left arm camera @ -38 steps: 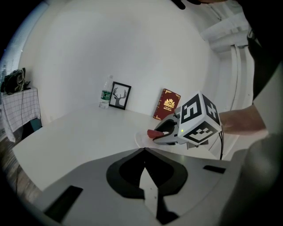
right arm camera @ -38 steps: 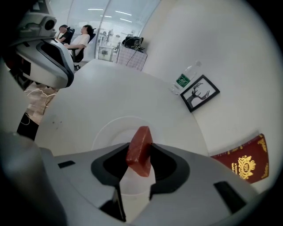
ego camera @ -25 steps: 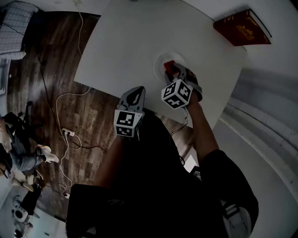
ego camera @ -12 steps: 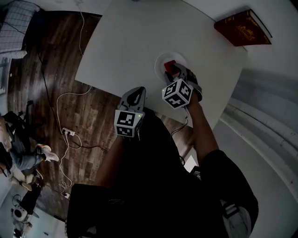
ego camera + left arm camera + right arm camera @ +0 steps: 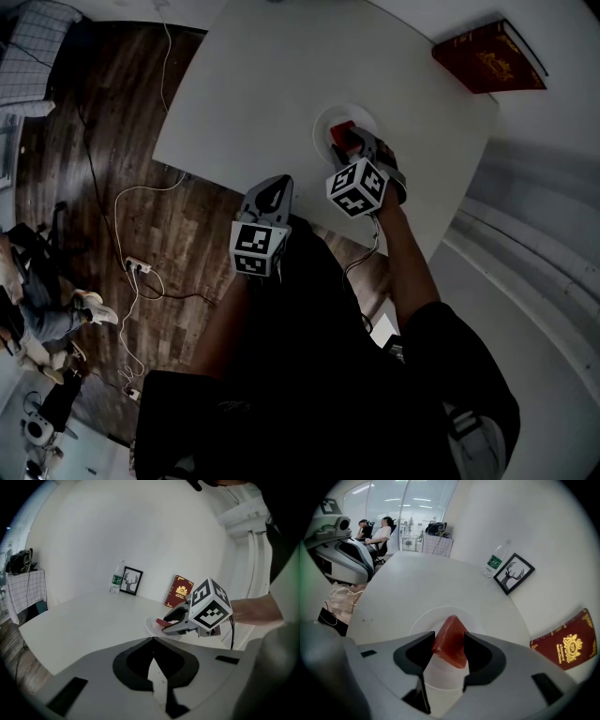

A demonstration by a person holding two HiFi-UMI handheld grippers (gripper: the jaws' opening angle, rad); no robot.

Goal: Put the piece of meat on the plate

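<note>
The right gripper (image 5: 449,637) points steeply down over the plate (image 5: 421,623), and its jaws have just been opening: they now stand spread with the meat (image 5: 451,644) between them. The red wedge sits tilted in the gap, its edges close against both jaw tips, its lower part over the middle of the plate, whose rim curves out beyond the jaws. Ahead of these jaws the table (image 5: 417,581) runs on; far off to their right stand a bottle (image 5: 496,558) and a picture (image 5: 513,573), and further right a red book (image 5: 567,646). The left gripper (image 5: 152,641) hovers at the table's near edge, its jaws pressed together at the tips with nothing between them; the plate lies ahead of them and slightly right.
</note>
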